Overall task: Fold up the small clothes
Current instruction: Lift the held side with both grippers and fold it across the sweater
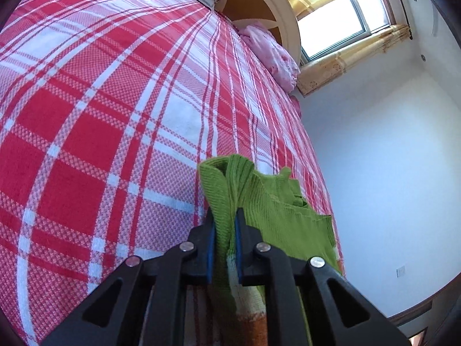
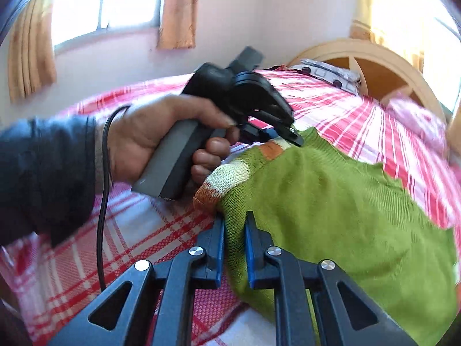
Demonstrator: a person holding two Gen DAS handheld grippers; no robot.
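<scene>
A dark sleeve (image 2: 43, 173) and a hand (image 2: 149, 141) hold the left gripper (image 2: 283, 135) by its grey handle, a thin black cable trailing below. The bed (image 1: 95, 109) wears a woven blanket of red-and-white plaid, coarse and checked. On it, toward the right, lies the green sweater (image 2: 331, 216), ribbed knit with a cream and orange cuff (the hem looks wavy). The left gripper pinches a folded ridge of that knit between blue pads. The right gripper (image 2: 234, 245), nearest the lens, is likewise pressed together on the sweater's edge beside the cuff. A crumpled pink cloth (image 1: 270, 52) rests by the rounded headboard (image 1: 288, 20).
</scene>
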